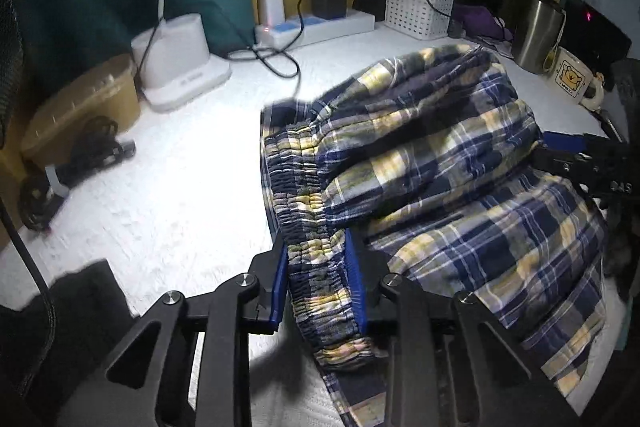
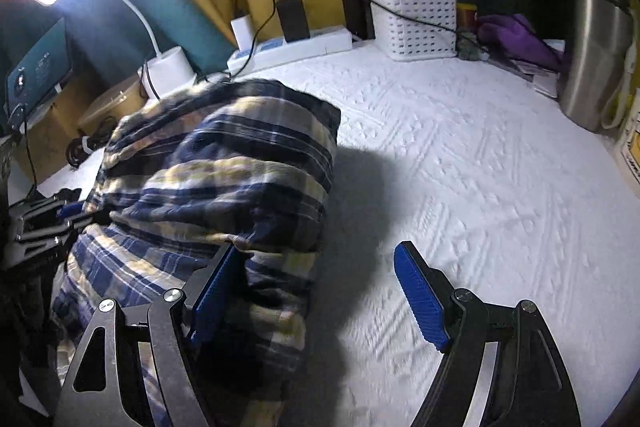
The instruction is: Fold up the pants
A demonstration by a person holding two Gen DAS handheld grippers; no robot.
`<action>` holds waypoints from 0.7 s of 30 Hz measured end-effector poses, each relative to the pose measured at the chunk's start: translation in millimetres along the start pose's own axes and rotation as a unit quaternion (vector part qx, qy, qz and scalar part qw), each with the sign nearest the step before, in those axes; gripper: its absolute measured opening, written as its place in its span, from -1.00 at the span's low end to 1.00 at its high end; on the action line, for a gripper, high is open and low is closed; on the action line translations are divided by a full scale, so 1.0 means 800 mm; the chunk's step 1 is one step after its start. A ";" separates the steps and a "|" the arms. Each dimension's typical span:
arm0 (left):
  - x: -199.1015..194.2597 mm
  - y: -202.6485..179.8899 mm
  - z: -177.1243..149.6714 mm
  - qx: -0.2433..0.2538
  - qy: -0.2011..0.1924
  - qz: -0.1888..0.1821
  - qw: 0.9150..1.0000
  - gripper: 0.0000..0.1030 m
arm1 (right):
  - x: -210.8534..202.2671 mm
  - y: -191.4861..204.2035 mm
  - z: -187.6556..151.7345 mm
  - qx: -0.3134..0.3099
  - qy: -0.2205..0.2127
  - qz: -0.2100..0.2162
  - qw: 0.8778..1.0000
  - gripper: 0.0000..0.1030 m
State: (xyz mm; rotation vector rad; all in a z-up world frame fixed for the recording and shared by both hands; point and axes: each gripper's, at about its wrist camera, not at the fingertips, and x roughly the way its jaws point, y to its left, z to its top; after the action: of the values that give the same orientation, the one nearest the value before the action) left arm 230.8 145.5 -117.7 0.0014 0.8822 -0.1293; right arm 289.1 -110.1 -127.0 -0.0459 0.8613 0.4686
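Observation:
The plaid blue, yellow and white pants [image 1: 432, 163] lie bunched and partly folded on the white textured table cover [image 1: 168, 203]. My left gripper [image 1: 318, 283] is shut on the elastic waistband [image 1: 304, 219], its blue pads pressing both sides. In the right wrist view the pants [image 2: 224, 163] sit at the left, and my right gripper [image 2: 316, 291] is open. Its left pad lies against the pants' right edge and its right pad [image 2: 420, 299] hangs over bare cover. The right gripper also shows in the left wrist view [image 1: 576, 155] at the pants' far side.
Along the back stand a white lamp base [image 1: 180, 59], a power strip with chargers [image 1: 316, 23], a white basket [image 1: 420, 3], a steel flask [image 1: 538, 31] and a bear mug [image 1: 572, 75]. A tan box [image 1: 84, 103] and coiled black cables [image 1: 68, 171] lie left.

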 end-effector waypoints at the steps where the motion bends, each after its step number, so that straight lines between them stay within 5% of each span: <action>1: -0.002 0.001 0.001 0.000 0.001 -0.001 1.000 -0.50 | 0.003 0.000 0.000 -0.002 0.002 0.000 1.000 0.55; 7: -0.025 0.017 0.018 -0.028 -0.002 -0.018 0.999 -0.45 | -0.001 -0.007 0.012 0.004 -0.002 -0.007 1.000 0.56; 11: -0.045 0.024 0.030 -0.023 -0.035 0.008 0.999 -0.43 | -0.010 -0.016 0.028 0.016 -0.014 -0.006 1.000 0.56; 14: -0.051 0.027 0.040 -0.015 -0.062 0.015 0.998 -0.08 | -0.012 -0.017 0.041 0.015 -0.023 -0.011 1.000 0.56; 21: -0.026 0.015 0.069 0.009 -0.077 -0.031 0.997 -0.02 | 0.000 -0.019 0.072 0.012 -0.038 -0.010 0.999 0.55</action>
State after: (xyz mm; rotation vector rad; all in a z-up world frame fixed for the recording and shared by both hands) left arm 261.8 157.1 -66.7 -0.0184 0.7279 -0.1926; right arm 336.7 -110.7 -91.6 -0.0144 0.7910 0.4388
